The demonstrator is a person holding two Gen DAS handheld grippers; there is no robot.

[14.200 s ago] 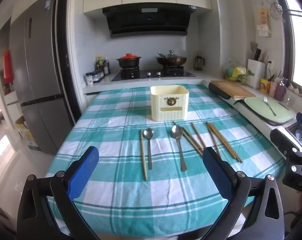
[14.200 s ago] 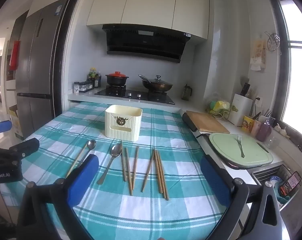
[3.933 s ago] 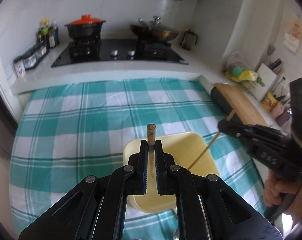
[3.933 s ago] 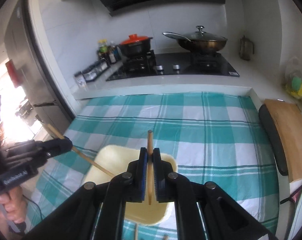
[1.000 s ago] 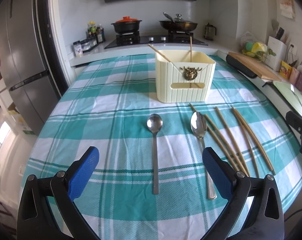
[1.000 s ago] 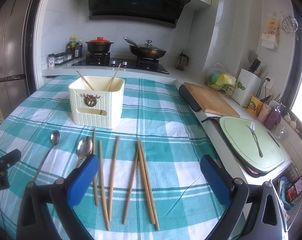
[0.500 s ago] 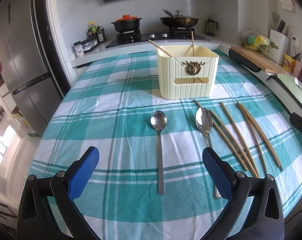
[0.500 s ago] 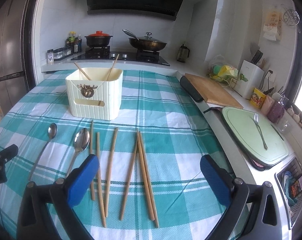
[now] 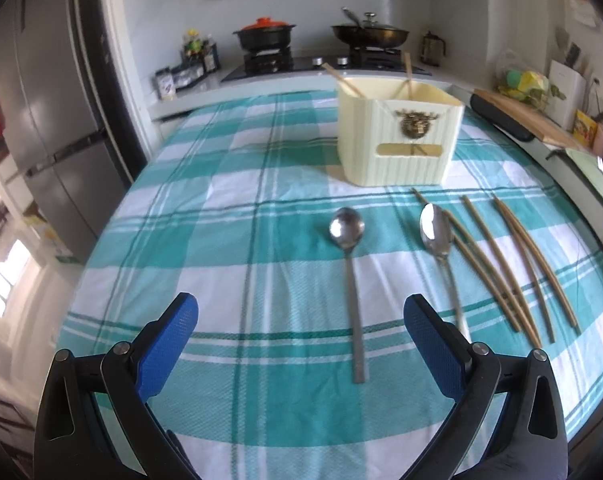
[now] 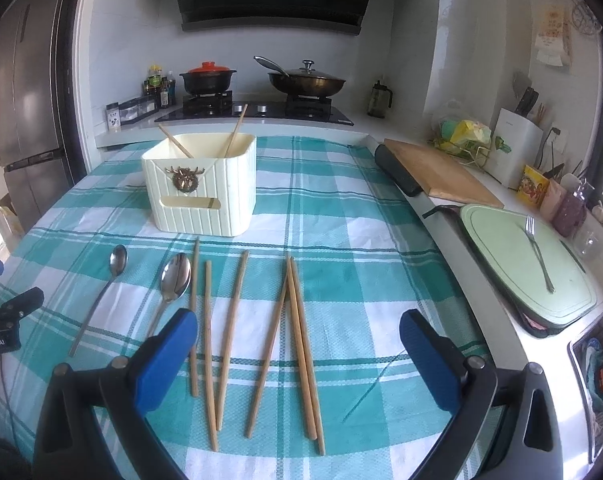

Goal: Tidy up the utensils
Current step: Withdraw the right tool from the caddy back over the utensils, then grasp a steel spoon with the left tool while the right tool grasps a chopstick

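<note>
A cream utensil holder (image 9: 397, 136) (image 10: 201, 188) stands on the checked tablecloth with two chopsticks (image 10: 233, 130) leaning inside it. In front of it lie two metal spoons, the left spoon (image 9: 351, 276) (image 10: 101, 296) and the right spoon (image 9: 441, 252) (image 10: 171, 284), and several loose wooden chopsticks (image 9: 513, 264) (image 10: 293, 340). My left gripper (image 9: 301, 344) is open and empty, low over the cloth, near the left spoon's handle. My right gripper (image 10: 297, 356) is open and empty above the chopsticks. The left gripper's body shows at the left edge of the right wrist view (image 10: 5, 316).
A wooden cutting board (image 10: 441, 176) and a green board with a fork (image 10: 537, 256) lie on the counter to the right. A stove with a black pot (image 10: 207, 78) and a pan (image 10: 307, 80) is behind. A fridge (image 9: 33, 128) stands left.
Both grippers have moved forward and lower toward the utensils, which look larger now. The chopsticks dropped earlier stay in the holder. Both stay open.
</note>
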